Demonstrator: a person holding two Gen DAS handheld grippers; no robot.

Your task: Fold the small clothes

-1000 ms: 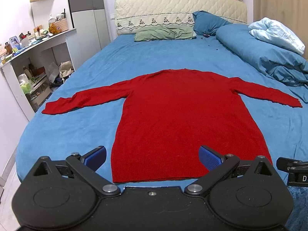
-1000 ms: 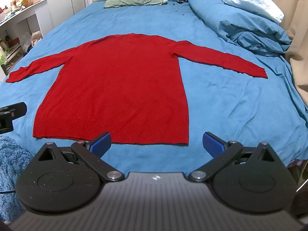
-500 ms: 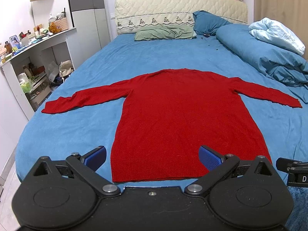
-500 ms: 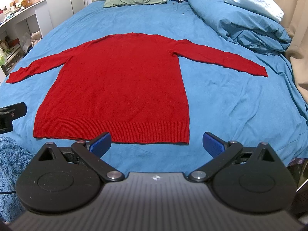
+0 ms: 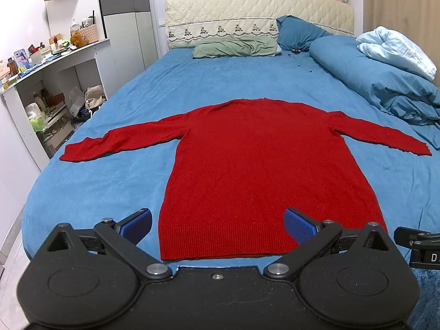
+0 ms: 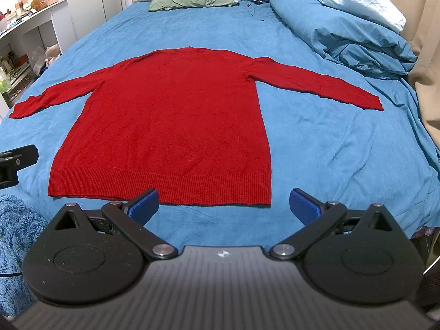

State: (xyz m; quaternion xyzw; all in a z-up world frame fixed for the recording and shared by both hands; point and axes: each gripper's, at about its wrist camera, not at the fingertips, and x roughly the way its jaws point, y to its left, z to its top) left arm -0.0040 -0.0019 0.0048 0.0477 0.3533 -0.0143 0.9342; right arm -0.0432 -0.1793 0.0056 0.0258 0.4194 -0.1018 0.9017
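You are holding the left gripper (image 5: 217, 225) low over the foot of the bed, jaws spread wide and gripping nothing, its blue pads (image 5: 136, 225) straddling the left part of the ribbed hem (image 5: 220, 243). You are keeping the right gripper (image 6: 224, 205) just short of the same hem, equally wide open and empty, with one pad over the knit and the other over bare blue bedsheet (image 6: 330, 143).

The red sweater (image 5: 264, 165) is lying flat, hem toward you, neckline toward the headboard, both sleeves stretched out sideways. No fold looks started.

If you are pinching the hem from here, you are risking catching the sheet along with the knit, and that would drag the bedding and wrinkle the body as you lift. A shallow bite on loose knit could also slip out mid-fold.

Further off, the left sleeve (image 5: 123, 143) is ending near the bed's side edge, so a careless pull could send its cuff over. The right sleeve (image 6: 316, 85) is reaching toward the heaped blue duvet (image 6: 343, 33), where it could snag.
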